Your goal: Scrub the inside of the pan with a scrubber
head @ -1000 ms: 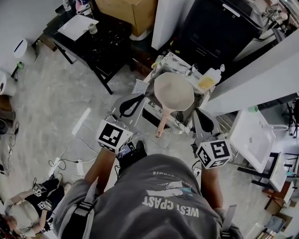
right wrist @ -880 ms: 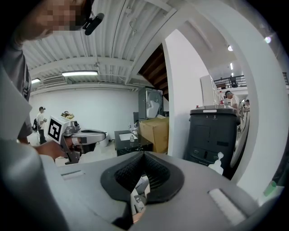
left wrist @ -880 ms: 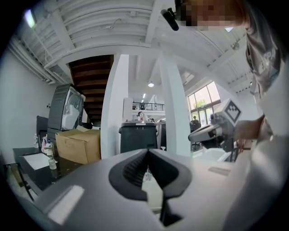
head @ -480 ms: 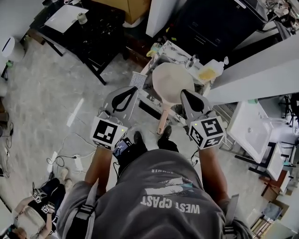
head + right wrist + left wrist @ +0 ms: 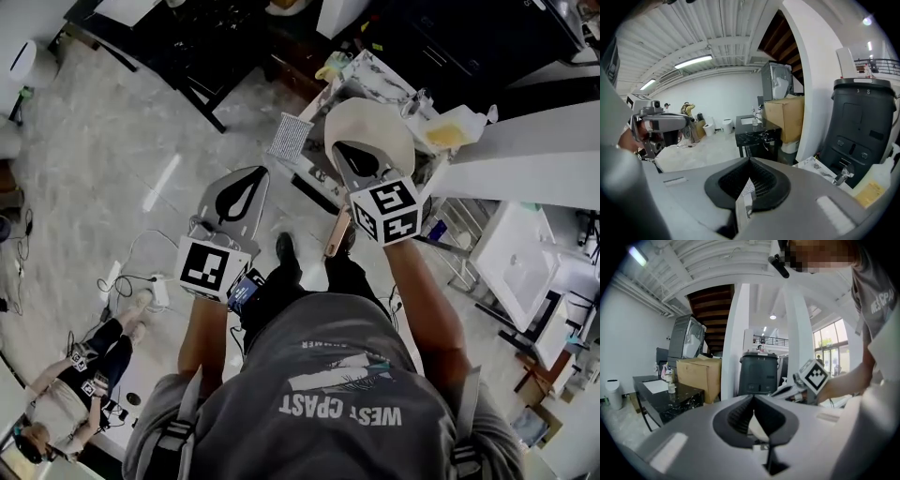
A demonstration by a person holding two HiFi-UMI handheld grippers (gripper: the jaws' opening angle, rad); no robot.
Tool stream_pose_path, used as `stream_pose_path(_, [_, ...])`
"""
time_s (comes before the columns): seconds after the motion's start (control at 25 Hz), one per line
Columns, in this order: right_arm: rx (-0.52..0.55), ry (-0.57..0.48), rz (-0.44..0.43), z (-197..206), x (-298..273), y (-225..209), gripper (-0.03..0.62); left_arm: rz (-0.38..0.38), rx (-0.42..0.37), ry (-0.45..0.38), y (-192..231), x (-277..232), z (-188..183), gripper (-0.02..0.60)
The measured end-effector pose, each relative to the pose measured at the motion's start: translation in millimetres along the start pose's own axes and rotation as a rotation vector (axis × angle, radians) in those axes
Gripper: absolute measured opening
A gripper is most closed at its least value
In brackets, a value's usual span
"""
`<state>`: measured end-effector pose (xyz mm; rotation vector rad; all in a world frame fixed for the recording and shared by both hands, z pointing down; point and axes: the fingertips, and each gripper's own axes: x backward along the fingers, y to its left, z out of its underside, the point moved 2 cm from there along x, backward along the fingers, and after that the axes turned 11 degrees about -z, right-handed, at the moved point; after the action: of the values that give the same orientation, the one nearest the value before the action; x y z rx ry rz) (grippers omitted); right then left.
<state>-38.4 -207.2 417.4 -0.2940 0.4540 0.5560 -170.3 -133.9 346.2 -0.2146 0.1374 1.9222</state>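
Note:
A cream pan point(image 5: 382, 120) with a pinkish handle point(image 5: 336, 234) lies on a small sink stand point(image 5: 349, 77). A grey mesh scrubber pad point(image 5: 289, 138) hangs off the stand's left side, apart from both grippers. My right gripper point(image 5: 339, 147) is over the near part of the pan, jaws shut and empty. My left gripper point(image 5: 262, 172) is above the floor, left of the pan handle; its tips meet with nothing held. In the left gripper view the jaws point(image 5: 753, 397) are closed, and the right gripper's marker cube point(image 5: 813, 376) shows beyond. The right gripper view shows its tips point(image 5: 750, 161) together.
A soap bottle point(image 5: 448, 131) stands at the stand's right end. A black table point(image 5: 178, 37) is at the far left, a white washbasin point(image 5: 511, 262) to the right. Cables and a power strip point(image 5: 155, 291) lie on the floor, where a person point(image 5: 75, 384) sits.
My right gripper has swung left from beside the pan to over it. The left gripper has dropped a little and stays left of the handle. Neither has taken hold of anything.

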Motion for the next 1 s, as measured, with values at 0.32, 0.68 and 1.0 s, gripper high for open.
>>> stream_pose_path(0.32, [0.014, 0.137, -0.088, 46, -83, -8, 0.005, -0.032, 0.031, 0.052, 5, -9, 34, 0.003])
stream_pose_path(0.68, [0.068, 0.321, -0.175, 102, -167, 0, 0.097, -0.071, 0.081, 0.114, 21, -10, 69, 0.002])
stream_pose_path(1.0, [0.168, 0.473, -0.224, 139, -205, 4, 0.260, -0.087, 0.094, 0.124, 30, -15, 83, 0.002])
